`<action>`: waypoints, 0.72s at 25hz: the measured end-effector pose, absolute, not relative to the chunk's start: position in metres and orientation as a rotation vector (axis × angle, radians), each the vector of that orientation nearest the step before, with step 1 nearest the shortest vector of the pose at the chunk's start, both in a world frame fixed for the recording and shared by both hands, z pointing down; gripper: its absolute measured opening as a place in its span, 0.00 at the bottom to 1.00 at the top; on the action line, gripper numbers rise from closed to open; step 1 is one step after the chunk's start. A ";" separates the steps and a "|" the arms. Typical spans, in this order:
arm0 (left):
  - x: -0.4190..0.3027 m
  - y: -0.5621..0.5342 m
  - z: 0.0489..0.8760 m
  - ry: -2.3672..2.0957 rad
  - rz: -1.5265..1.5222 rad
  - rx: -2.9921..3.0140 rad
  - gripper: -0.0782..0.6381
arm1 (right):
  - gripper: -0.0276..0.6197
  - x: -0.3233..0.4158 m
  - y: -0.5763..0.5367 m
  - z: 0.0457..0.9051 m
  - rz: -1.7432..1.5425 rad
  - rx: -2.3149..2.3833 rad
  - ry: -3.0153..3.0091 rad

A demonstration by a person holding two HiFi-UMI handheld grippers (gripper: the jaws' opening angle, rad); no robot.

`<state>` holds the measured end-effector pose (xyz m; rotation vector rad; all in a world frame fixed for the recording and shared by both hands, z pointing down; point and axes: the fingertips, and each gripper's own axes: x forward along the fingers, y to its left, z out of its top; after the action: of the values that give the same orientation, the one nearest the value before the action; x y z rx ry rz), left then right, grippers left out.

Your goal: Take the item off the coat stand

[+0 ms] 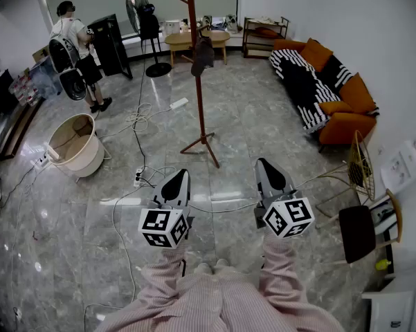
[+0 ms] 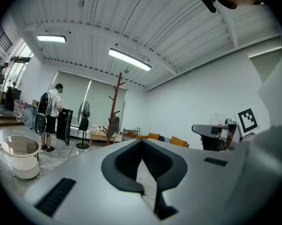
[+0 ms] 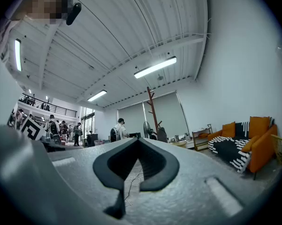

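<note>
This is a mock living-room corner inside a big loft-style studio: an orange sofa (image 1: 336, 92), a wooden table (image 1: 187, 40), a coat stand (image 1: 198, 68) and a standing fan (image 1: 140, 9) on a polished grey tile floor (image 1: 263, 137). Loose cables (image 1: 140, 120) and a power strip (image 1: 178, 104) trail across it. A ribbed industrial ceiling (image 3: 131, 27) carries tube lights (image 3: 155, 67) above a railed mezzanine (image 3: 51, 109)

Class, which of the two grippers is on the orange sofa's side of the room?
The right gripper: in the head view it shows on the right, as the sofa does; the left gripper is on the white tub's side.
</note>
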<state>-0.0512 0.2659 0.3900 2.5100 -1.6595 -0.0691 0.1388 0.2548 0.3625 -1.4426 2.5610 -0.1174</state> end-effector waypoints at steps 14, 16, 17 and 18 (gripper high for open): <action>-0.029 0.247 0.397 -1.675 -0.080 2.475 0.11 | 0.07 0.158 0.227 0.384 -0.234 -1.409 2.589; -0.027 0.242 0.401 -1.678 -0.085 2.461 0.11 | 0.08 0.158 0.220 0.387 -0.238 -1.400 2.603; -0.026 0.240 0.403 -1.680 -0.084 2.454 0.11 | 0.08 0.158 0.216 0.388 -0.241 -1.397 2.606; -0.026 0.236 0.405 -1.683 -0.081 2.448 0.11 | 0.09 0.159 0.212 0.389 -0.246 -1.398 2.608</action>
<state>-0.0260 0.2362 0.4050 2.4475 -1.6827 -0.0809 0.1586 0.2121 0.3893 -1.3979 2.6077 -0.2463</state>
